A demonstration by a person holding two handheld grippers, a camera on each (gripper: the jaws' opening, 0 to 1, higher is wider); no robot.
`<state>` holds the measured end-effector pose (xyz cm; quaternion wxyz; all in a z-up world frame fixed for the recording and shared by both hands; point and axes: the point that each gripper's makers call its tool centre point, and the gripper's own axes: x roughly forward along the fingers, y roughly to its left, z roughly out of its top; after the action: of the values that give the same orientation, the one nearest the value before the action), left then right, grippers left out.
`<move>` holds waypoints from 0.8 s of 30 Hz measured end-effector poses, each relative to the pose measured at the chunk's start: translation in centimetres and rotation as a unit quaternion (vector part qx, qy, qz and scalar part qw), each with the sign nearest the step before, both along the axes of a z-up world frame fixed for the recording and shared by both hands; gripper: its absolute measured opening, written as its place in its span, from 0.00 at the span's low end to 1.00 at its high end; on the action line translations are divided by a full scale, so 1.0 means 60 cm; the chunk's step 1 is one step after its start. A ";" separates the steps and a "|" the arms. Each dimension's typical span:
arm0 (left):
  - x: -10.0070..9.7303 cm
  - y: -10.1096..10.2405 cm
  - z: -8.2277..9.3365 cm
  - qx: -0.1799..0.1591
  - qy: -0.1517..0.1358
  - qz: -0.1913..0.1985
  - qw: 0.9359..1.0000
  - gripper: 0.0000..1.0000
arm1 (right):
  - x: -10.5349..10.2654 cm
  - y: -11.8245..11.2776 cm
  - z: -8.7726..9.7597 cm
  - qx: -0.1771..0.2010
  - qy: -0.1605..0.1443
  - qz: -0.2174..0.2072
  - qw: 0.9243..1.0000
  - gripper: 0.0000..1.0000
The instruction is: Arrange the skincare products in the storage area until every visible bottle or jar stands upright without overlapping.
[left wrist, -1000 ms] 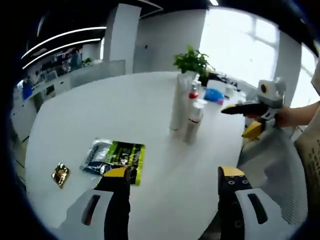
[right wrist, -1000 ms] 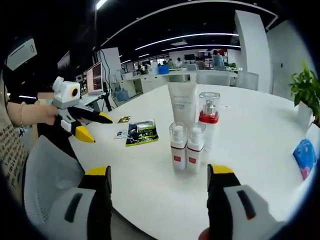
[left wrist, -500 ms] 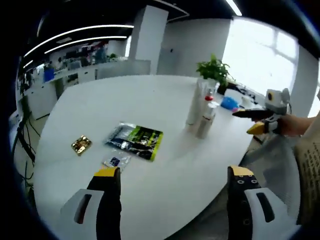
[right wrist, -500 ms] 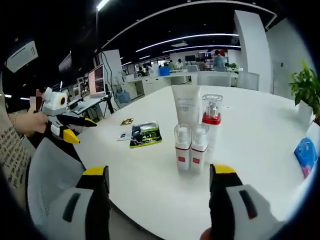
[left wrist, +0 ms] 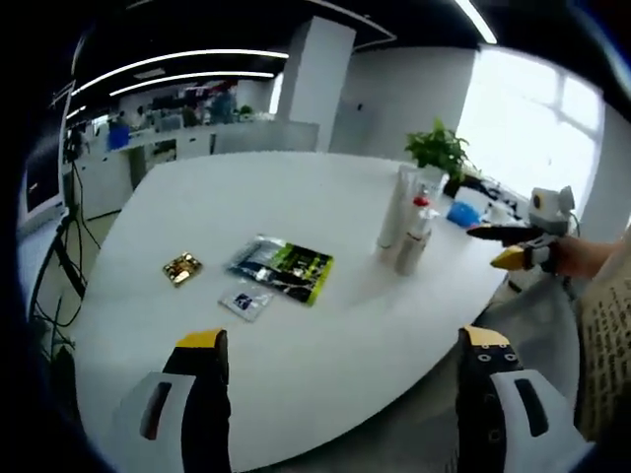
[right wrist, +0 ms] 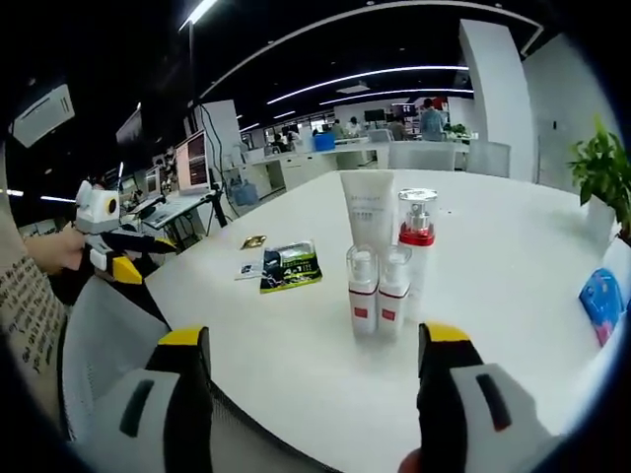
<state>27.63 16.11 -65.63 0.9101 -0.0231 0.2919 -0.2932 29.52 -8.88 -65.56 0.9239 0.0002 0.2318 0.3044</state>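
Several skincare products stand upright in a tight group on the white round table (right wrist: 513, 266): a white tube (right wrist: 367, 215), a clear pump bottle with a red collar (right wrist: 415, 241), and two small white bottles with red labels (right wrist: 362, 291) (right wrist: 392, 293). In the left gripper view the same group (left wrist: 406, 222) stands far off at the table's right side. My right gripper (right wrist: 308, 340) is open and empty, short of the bottles. My left gripper (left wrist: 345, 345) is open and empty over the near table edge. The left gripper (right wrist: 113, 258) also appears at the left of the right gripper view, and the right gripper (left wrist: 513, 246) at the right of the left gripper view.
A green-and-black sachet (left wrist: 283, 266), a small clear packet (left wrist: 245, 300) and a gold foil piece (left wrist: 182, 267) lie flat mid-table. A potted plant (left wrist: 440, 153) and a blue pack (right wrist: 595, 301) sit at the far side. A grey mesh chair (right wrist: 99, 345) stands near the edge.
Both views have pulled back from the table, the left one more, so the bottles look smaller. The left gripper has drifted away from the table. The products have not moved.
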 end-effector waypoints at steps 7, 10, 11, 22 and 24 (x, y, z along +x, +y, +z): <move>0.002 -0.002 0.003 0.003 0.002 0.006 1.000 0.97 | -0.005 0.001 -0.001 -0.002 0.002 0.000 1.000 0.88; 0.001 -0.004 -0.002 0.013 0.010 0.005 1.000 0.97 | -0.006 0.001 -0.004 -0.007 0.000 0.002 1.000 0.88; 0.001 -0.004 -0.002 0.013 0.010 0.006 1.000 0.97 | -0.006 0.001 -0.005 -0.009 0.000 0.002 1.000 0.88; 0.034 -0.005 -0.009 0.000 0.032 0.063 0.998 0.97 | -0.008 0.003 -0.010 -0.013 0.005 0.007 1.000 0.88; 0.045 -0.010 -0.011 0.001 0.033 0.074 0.997 0.97 | -0.009 0.003 -0.010 -0.013 0.006 0.007 1.000 0.88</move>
<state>30.34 15.49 -66.30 0.9192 -0.0528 0.3196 -0.2240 28.99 -8.71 -66.16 0.9203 -0.0121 0.2413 0.3078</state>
